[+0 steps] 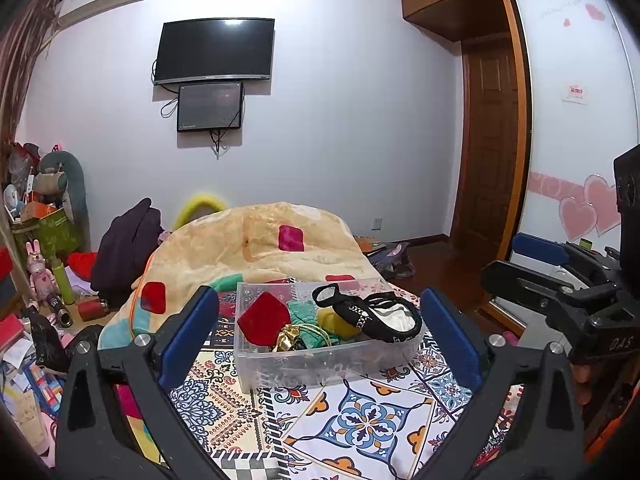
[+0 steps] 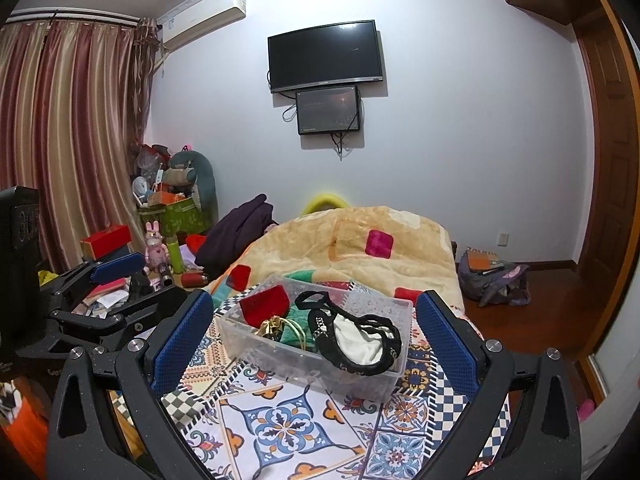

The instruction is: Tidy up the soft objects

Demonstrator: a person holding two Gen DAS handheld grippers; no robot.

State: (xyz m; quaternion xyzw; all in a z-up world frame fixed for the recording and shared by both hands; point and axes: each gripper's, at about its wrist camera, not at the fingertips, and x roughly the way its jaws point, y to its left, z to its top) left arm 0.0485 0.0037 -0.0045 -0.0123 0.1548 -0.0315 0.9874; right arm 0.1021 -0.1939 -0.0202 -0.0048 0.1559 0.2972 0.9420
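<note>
A clear plastic storage box [image 1: 256, 364] is being shown on the patterned, tile-print bed cover [image 1: 360, 420]. Inside the box, a black and white fabric pouch [image 1: 376, 314] is lying at the right side, beside a red velvet pouch [image 1: 262, 316], a green knitted cloth [image 1: 306, 314] and a gold drawstring bag [image 1: 289, 338]. The left gripper [image 1: 316, 336] is being held released, with nothing between its blue pads. The right gripper [image 2: 316, 340] is being held released too, near the box. A cream fleece blanket [image 2: 360, 248] is lying behind.

I see my left gripper [image 1: 318, 334] spread wide at lower centre, framing a clear bin [image 1: 320, 364] holding a black-and-white garment [image 1: 384, 314], possibly underwear.
</note>
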